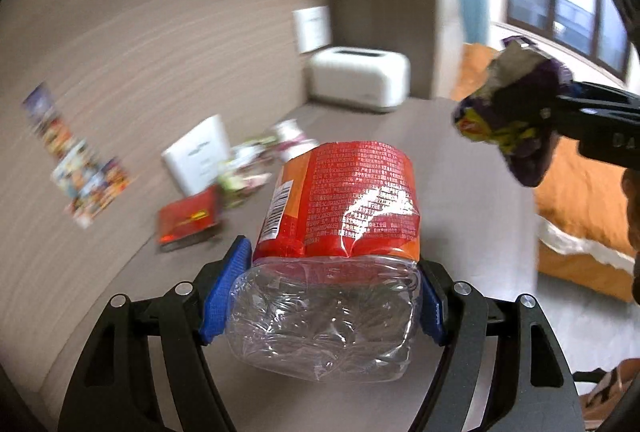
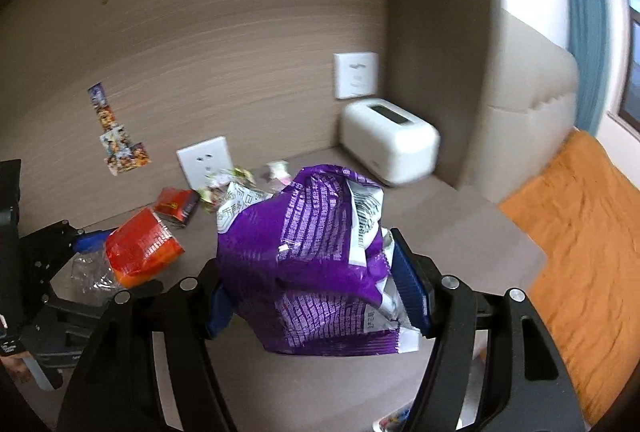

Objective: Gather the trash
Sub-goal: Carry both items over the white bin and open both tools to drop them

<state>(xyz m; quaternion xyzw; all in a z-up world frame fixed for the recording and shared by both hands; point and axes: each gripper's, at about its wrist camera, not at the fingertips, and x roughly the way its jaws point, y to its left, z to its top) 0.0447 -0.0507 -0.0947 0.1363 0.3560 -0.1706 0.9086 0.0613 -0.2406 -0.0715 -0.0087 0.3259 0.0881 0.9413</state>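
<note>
Clear plastic bottle [image 1: 324,316] clamped across crumpled base in left gripper [image 1: 320,296] jaws: light, springy, slippery. Right gripper [image 2: 316,292] jaws pinch purple bag [image 2: 312,256]: soft, crinkly, weightless.

- A smooth grey-brown tabletop [image 2: 472,232] runs ahead of both tongs to a wood-grain wall.
- A rounded white plastic box with a slot in its top [image 2: 390,144] sits in the far corner, ahead and right of both tongs.
- A small red and black carton [image 2: 178,206] lies near the wall, ahead and left of the tongs.
- Just beyond it, a blurred heap of pale green and pink wrappers [image 1: 256,162] rests against the wall.
- A bed with an orange cover [image 2: 576,232] adjoins the tabletop's right edge.
</note>
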